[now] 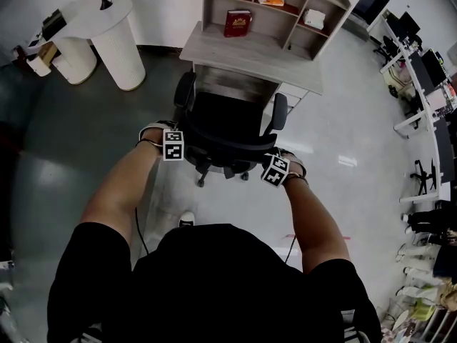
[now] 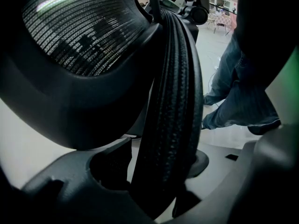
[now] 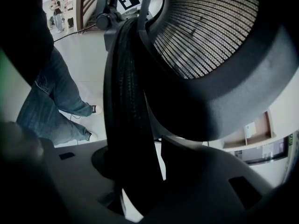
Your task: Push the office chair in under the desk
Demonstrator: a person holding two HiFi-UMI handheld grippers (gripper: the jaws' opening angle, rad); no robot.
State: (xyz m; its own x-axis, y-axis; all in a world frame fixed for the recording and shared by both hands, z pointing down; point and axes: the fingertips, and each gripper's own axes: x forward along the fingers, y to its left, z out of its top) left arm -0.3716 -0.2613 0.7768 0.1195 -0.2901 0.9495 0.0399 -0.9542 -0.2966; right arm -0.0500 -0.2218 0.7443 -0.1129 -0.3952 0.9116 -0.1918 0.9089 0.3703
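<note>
Office chair (image 1: 225, 120), mesh back (image 2: 79, 36), ribbed black rim (image 2: 170, 101) clamped in left gripper (image 1: 171, 143), right gripper (image 1: 277, 168)

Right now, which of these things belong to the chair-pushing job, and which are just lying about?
In the job: office chair, desk, left gripper and right gripper clamped on the backrest.
Lying about: red box, round white stand, monitors at right.

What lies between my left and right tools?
The office chair's backrest spans the stretch from the left tool to the right tool in the head view; each gripper view shows it between the jaws.
</note>
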